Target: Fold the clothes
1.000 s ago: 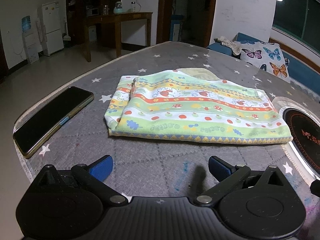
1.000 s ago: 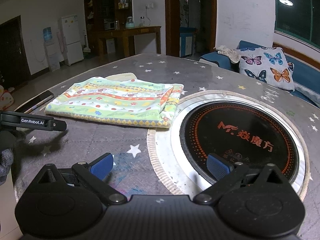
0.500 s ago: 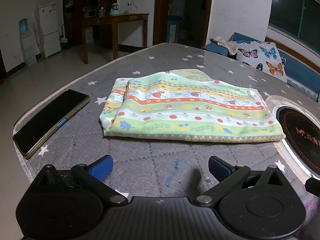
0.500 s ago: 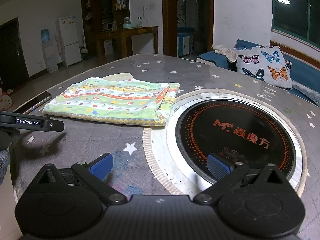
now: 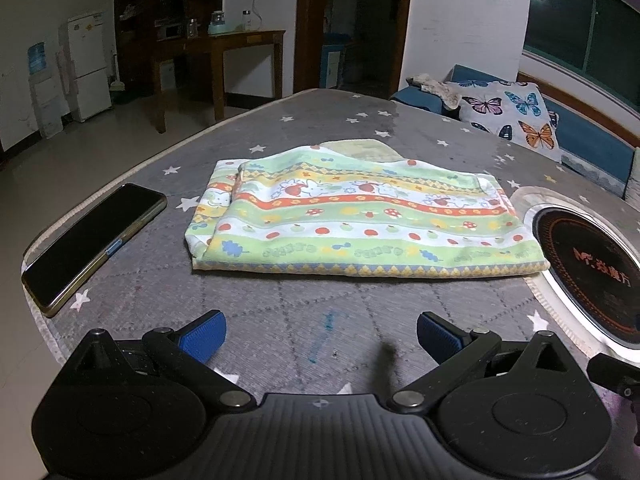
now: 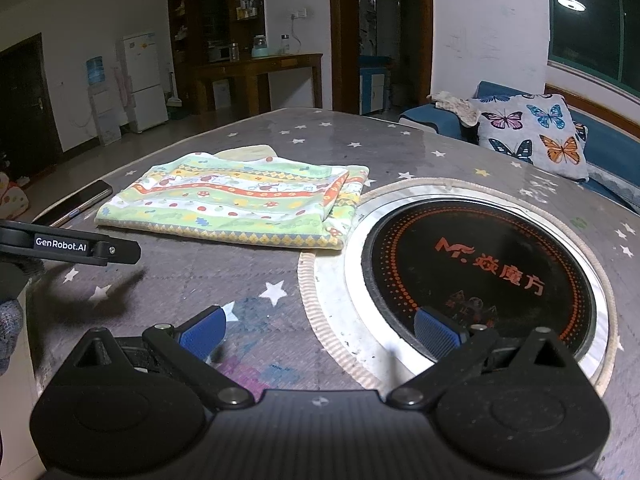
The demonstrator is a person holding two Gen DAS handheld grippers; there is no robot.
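From the left wrist, the spread left gripper (image 5: pixel 320 334) hovers over bare tabletop (image 5: pixel 280 312) before the folded cloth (image 5: pixel 360 232), phone (image 5: pixel 94 240) at the left edge — from the right wrist, the empty right gripper (image 6: pixel 318 330), likewise spread, faces the round hob (image 6: pixel 480 264) beside that cloth (image 6: pixel 240 200).

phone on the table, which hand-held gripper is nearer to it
Left. The left hand-held gripper hovers open just right of the phone. The right hand-held gripper is over the round cooktop rim, with the phone far to its left.
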